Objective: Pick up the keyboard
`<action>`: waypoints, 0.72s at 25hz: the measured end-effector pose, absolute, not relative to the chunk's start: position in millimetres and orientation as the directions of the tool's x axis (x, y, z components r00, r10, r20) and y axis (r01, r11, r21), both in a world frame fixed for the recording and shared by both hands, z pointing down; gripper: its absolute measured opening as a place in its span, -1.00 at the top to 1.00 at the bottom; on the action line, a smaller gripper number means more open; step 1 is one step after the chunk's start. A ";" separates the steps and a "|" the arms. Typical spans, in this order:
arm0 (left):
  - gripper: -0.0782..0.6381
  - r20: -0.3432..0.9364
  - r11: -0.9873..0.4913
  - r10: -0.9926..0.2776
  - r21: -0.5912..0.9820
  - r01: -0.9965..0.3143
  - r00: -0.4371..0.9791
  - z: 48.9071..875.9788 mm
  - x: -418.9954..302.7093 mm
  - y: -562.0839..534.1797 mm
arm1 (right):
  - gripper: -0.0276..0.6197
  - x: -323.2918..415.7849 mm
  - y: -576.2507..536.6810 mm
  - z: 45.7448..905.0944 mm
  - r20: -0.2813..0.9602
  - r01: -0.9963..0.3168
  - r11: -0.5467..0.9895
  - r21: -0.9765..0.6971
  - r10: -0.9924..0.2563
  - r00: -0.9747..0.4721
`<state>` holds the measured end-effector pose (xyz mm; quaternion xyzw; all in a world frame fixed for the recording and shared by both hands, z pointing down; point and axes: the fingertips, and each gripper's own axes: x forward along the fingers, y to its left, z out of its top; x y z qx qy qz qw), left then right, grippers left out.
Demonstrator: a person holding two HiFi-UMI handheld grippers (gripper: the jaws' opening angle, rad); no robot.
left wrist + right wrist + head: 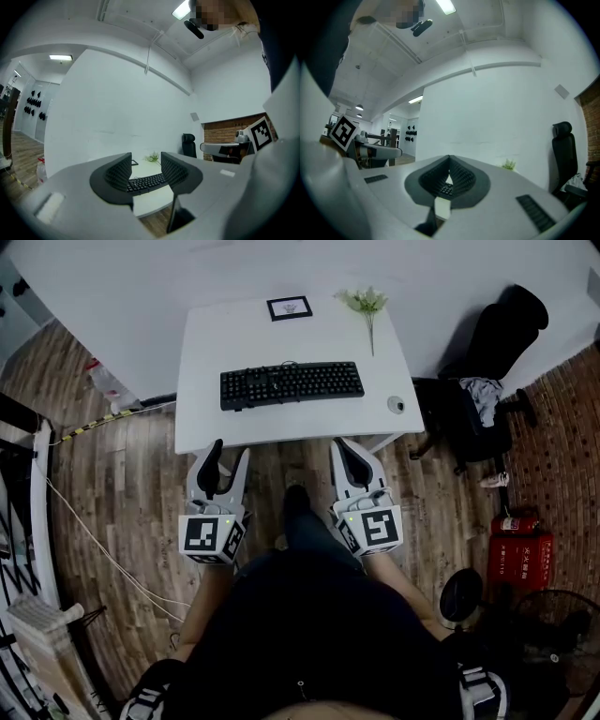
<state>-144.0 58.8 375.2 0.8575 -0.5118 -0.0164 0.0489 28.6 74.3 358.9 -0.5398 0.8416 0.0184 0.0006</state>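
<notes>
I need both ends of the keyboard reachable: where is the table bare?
Bare: the table left of the keyboard out to its left edge, the near strip along the front edge, and the back left corner beside the picture frame. Tighter on the right: a small round object near the front corner, a flower sprig behind.

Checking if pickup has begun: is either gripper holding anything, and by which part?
Nothing is held. The left gripper is open, the right gripper shut, empty; the keyboard lies untouched.
</notes>
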 end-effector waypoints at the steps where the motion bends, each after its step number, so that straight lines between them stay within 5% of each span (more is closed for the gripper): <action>1: 0.27 0.028 -0.471 -0.879 0.102 -0.876 0.476 377.4 -143.3 49.0 | 0.88 29.6 64.0 359.4 -0.015 -0.908 0.418 0.032 -0.908 -0.418; 18: 0.27 0.144 -0.375 -0.907 0.154 -0.914 0.397 401.1 -134.6 -116.5 | 0.88 51.9 -125.0 372.2 0.041 -0.859 0.512 0.024 -0.859 -0.511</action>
